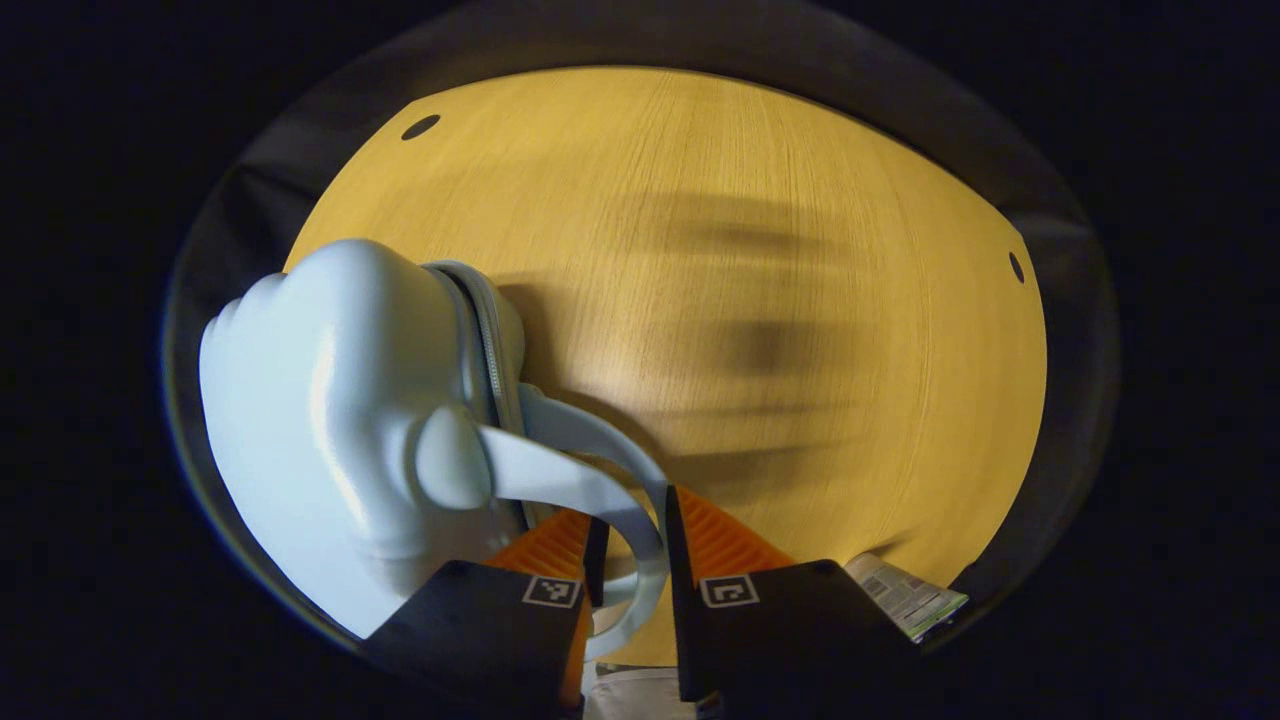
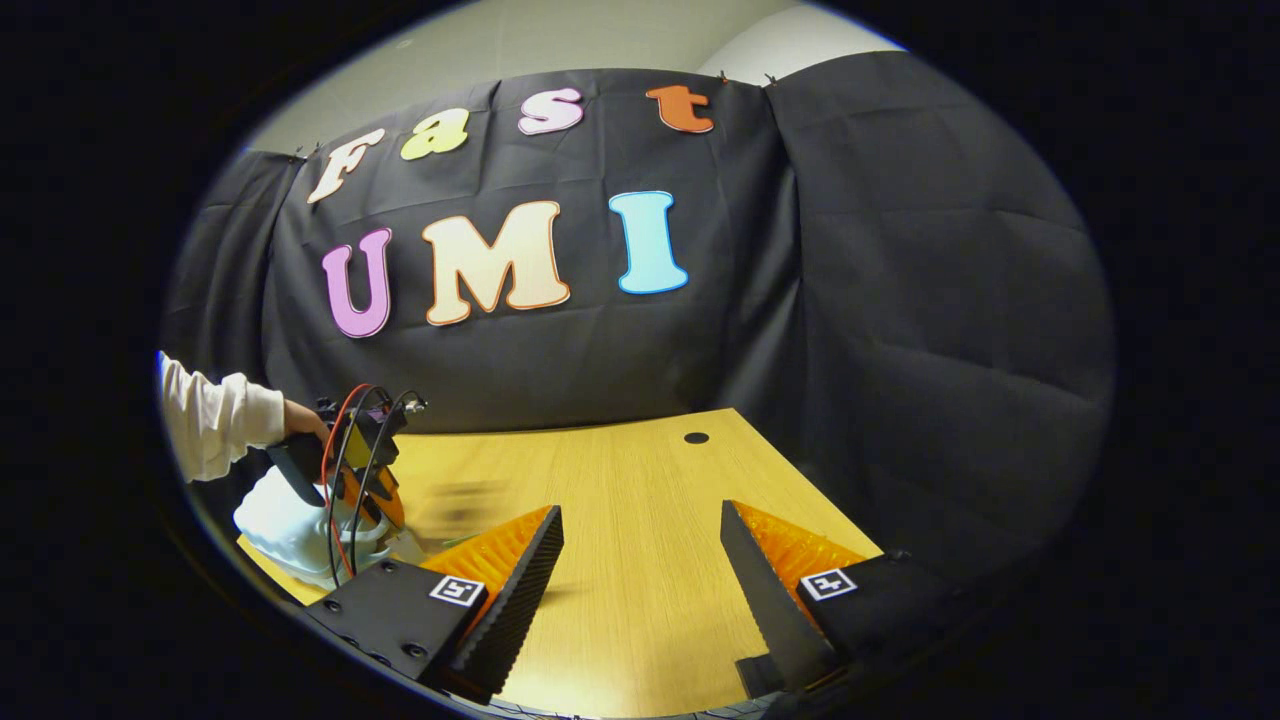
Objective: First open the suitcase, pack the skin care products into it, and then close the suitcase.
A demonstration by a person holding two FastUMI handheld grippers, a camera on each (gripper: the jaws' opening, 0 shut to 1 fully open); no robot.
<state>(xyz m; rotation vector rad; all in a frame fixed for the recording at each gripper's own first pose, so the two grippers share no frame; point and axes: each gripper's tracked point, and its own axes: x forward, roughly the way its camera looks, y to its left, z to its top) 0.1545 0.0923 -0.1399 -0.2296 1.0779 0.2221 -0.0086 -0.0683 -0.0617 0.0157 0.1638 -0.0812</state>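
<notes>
Left tongs (image 1: 628, 545) straddle the suitcase (image 1: 340, 420) handle (image 1: 600, 500); whether they clamp it I cannot tell. Glossy, pale, rounded and hard-shelled, the suitcase sits closed on the wood-grain counter (image 1: 760, 250). Its zipper looks shut, so packing seems unstarted. Right tongs (image 2: 640, 570) hover apart, well right of the suitcase.
</notes>
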